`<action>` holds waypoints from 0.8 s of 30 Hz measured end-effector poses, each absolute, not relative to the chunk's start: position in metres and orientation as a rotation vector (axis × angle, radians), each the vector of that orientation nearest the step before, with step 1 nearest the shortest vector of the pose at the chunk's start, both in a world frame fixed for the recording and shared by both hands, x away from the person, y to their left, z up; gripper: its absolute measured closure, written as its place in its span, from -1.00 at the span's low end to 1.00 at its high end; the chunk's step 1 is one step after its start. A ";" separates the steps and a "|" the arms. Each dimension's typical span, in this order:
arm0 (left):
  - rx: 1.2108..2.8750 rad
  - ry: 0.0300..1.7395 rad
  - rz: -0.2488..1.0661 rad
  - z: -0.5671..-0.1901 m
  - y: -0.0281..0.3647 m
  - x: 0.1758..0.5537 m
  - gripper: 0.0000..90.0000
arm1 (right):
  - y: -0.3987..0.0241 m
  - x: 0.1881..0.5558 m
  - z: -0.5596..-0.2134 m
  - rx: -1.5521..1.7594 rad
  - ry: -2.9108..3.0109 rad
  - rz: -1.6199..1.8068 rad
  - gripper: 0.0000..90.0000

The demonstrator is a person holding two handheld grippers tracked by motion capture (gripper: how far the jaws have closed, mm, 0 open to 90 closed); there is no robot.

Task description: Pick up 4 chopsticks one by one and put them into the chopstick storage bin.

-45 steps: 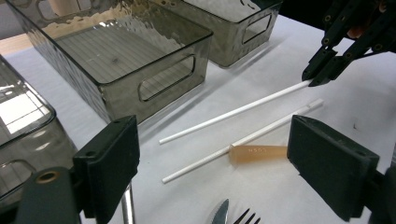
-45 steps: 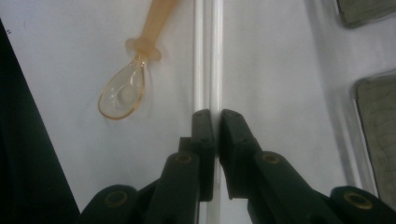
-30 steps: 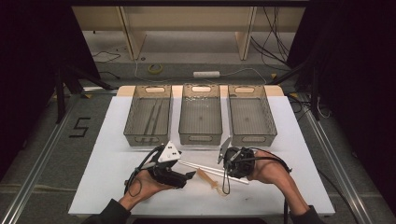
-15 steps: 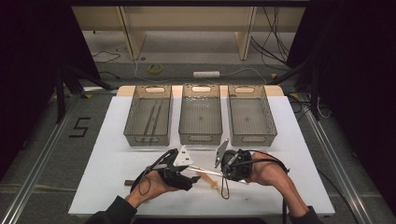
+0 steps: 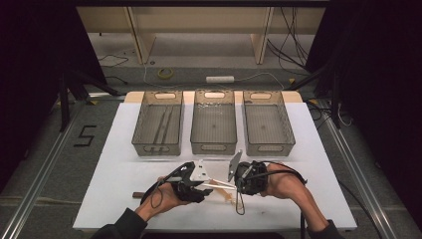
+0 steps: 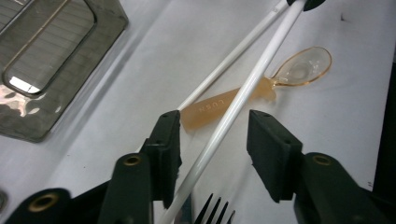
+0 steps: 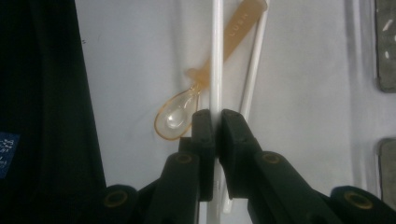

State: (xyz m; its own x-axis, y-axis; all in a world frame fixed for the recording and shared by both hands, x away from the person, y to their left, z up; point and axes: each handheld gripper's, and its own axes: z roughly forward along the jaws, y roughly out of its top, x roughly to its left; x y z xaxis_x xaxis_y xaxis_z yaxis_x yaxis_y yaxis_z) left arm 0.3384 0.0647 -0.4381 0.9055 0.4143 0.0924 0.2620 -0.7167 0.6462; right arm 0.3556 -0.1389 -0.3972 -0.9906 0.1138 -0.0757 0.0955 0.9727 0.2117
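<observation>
Chopstick [image 7: 216,60], white, is clamped at one end in the right tongs [image 7: 215,122] just above the bench [image 5: 119,174], beside the amber spoon [image 6: 285,74]; the left tongs [image 6: 212,140] have just been closing around its other end, pads not yet touching. Binning remains, I judge.

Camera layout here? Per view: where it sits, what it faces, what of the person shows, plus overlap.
High view: fixed above the person's side, facing forward and down on the white table and three bins; both forearms, left tool and right tool show.
Left gripper view: rides the left tool, jaws apart around a white chopstick.
Right gripper view: rides the right tool, clamped on that chopstick.
Shared: both gripper views show the amber spoon.
</observation>
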 end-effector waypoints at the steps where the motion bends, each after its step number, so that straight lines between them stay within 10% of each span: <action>1: 2.411 0.476 0.299 -0.438 0.065 0.339 0.28 | -0.139 0.356 -0.397 0.156 3.033 0.319 0.89; 24: 2.510 0.225 0.213 -0.433 0.060 0.325 0.84 | -0.143 0.353 -0.395 0.074 3.033 0.351 0.78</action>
State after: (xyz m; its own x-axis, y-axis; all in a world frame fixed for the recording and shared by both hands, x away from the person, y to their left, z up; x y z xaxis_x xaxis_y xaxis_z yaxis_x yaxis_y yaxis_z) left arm 0.3254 0.0600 -0.4332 0.9727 0.2089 0.1011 0.1120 -0.8039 0.5841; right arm 0.3530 -0.1435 -0.3952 -0.9950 0.0584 -0.0812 0.0383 0.9725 0.2299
